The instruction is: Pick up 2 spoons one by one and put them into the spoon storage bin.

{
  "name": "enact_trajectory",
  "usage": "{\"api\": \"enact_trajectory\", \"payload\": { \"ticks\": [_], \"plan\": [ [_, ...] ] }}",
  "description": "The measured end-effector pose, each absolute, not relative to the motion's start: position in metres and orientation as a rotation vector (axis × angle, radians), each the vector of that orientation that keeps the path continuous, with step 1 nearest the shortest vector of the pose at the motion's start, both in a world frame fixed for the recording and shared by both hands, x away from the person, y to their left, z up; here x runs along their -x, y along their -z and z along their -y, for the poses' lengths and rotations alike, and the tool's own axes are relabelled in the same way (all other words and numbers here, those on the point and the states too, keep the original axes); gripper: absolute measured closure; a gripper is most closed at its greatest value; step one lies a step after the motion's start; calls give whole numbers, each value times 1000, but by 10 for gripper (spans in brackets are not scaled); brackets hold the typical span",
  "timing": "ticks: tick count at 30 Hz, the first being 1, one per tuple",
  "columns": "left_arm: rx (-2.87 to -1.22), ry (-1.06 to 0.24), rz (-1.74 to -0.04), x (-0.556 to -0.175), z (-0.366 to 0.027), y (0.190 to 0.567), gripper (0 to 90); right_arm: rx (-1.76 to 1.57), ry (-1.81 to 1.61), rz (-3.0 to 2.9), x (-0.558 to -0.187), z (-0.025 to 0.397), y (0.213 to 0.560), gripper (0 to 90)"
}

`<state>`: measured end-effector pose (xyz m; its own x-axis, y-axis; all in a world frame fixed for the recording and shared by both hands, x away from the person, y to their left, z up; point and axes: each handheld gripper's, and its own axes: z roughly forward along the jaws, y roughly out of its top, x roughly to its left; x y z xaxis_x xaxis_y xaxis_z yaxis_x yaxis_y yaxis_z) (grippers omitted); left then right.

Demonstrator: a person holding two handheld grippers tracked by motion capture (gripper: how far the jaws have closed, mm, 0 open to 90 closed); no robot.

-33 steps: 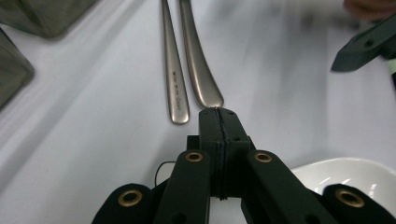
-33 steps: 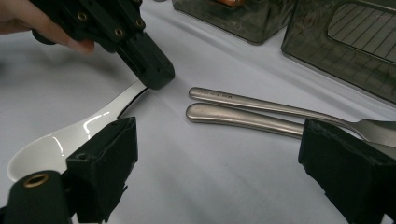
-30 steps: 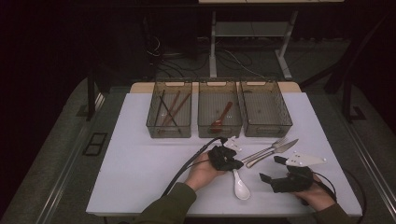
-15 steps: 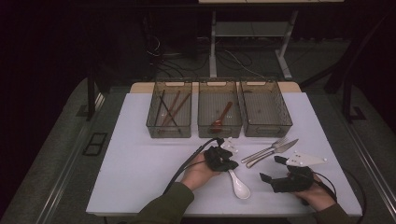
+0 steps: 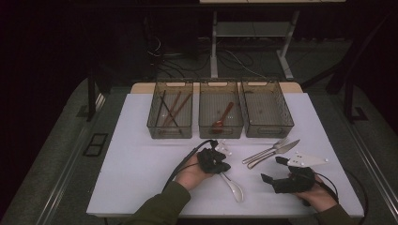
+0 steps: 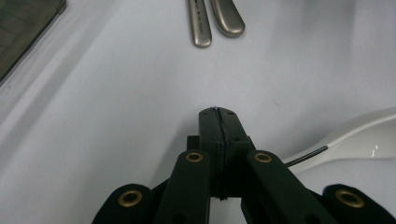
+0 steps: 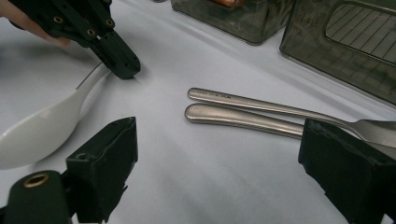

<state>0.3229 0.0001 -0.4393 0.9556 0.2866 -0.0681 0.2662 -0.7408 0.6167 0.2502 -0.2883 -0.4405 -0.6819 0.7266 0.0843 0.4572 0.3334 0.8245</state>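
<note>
Two claws sit low over your table (image 5: pixel 141 159). Your left claw (image 6: pixel 219 116) is pressed fully together with nothing between its tips, and the white spoon (image 6: pixel 355 140) lies just to its right, handle beside it. Your right claw (image 7: pixel 219 158) gapes wide, empty, the fork (image 7: pixel 261 105) and knife (image 7: pixel 243 119) handles just ahead.

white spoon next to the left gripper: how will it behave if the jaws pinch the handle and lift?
The white spoon looks glossy, like ceramic or hard plastic, so probably stiff and somewhat slippery between the jaws. Its bowl is much wider than the thin handle, so it may pivot bowl-down when lifted by the handle end. The left gripper, jaws together, sits at that handle end; a push there would likely slide or spin it.
</note>
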Motion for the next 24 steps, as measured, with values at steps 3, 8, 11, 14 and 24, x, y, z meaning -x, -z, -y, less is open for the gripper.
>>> {"api": "enact_trajectory", "payload": {
  "ticks": [3, 8, 11, 14, 24],
  "plan": [
    [-2442, -55, -397, -322, -2, 439, 895, -1053, -1272, -2306, -250, 288, 440, 121],
    [-2423, -93, -394, -327, -2, 441, 888, -1054, -1273, -2306, -250, 288, 440, 120],
    [-2406, -86, -413, -330, -2, 442, 892, -1057, -1275, -2305, -250, 288, 440, 120],
    [-2424, -104, -401, -331, -4, 441, 893, -1055, -1276, -2305, -250, 288, 440, 120],
    [-2462, -84, -407, -320, -20, 437, 894, -1061, -1275, -2302, -250, 288, 440, 120]
  ]
}}
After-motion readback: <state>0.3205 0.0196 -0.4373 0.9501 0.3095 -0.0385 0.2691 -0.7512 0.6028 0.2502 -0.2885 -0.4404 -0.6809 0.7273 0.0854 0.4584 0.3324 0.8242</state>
